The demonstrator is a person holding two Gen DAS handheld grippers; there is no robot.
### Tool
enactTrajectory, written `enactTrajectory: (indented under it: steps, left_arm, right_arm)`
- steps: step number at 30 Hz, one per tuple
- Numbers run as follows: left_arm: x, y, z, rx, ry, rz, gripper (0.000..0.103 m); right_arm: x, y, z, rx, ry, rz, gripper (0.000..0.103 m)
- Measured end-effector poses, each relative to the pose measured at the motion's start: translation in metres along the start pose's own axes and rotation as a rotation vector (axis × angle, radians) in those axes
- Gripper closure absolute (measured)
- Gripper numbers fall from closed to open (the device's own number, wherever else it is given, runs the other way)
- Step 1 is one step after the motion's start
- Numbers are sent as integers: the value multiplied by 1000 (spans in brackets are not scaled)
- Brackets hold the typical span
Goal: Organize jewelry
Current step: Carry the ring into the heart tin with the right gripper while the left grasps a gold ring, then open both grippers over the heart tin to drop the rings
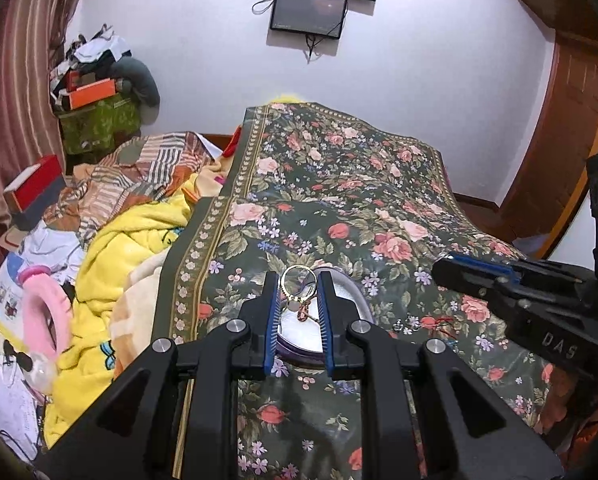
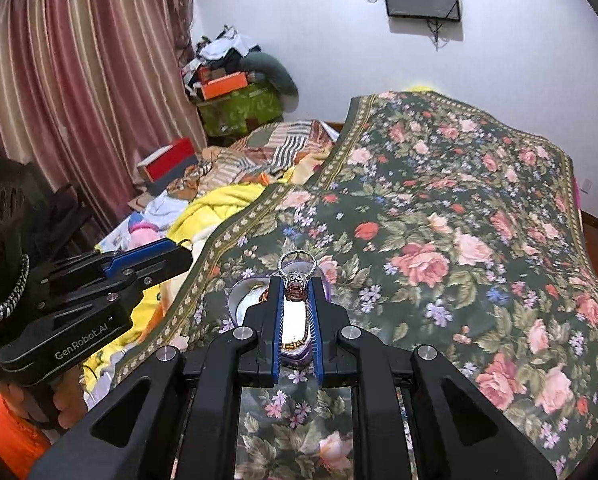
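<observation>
Jewelry is up in both grippers, over a white tray (image 1: 351, 300) on the flowery bed (image 1: 339, 184). Left gripper (image 1: 297, 296): jaws nearly shut, pinching a gold ring (image 1: 295, 280). Right gripper (image 2: 297, 286): jaws nearly shut, pinching a silver ring (image 2: 297, 266) with a red stone. Lower each slowly and level into the tray before letting go. Only the right view shows the beads (image 2: 297, 344) at 6 o'clock in the tray.

We see oval purple-rimmed tray (image 1: 355, 292) on floral green tablecloth (image 1: 339, 200); crumpled yellow blanket (image 1: 111, 256) left of cloth; wall-mounted dark screen (image 1: 309, 12) behind, above.
</observation>
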State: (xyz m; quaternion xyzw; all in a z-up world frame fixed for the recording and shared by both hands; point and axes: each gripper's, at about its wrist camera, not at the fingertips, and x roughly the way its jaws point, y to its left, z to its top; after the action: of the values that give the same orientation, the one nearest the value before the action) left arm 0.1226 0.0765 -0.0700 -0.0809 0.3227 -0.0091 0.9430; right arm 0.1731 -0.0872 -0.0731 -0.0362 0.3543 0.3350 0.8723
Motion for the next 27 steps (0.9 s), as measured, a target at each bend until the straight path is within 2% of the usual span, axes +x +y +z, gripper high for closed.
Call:
enactTrajectory:
  steps: [14, 27]
  left_arm:
    - [55, 18, -16, -60, 101, -53, 86]
    - [67, 17, -20, -54, 131, -98, 86]
  right_arm:
    - [58, -3, -12, -3, 144, 22, 92]
    - [75, -6, -18, -17, 187, 27, 92]
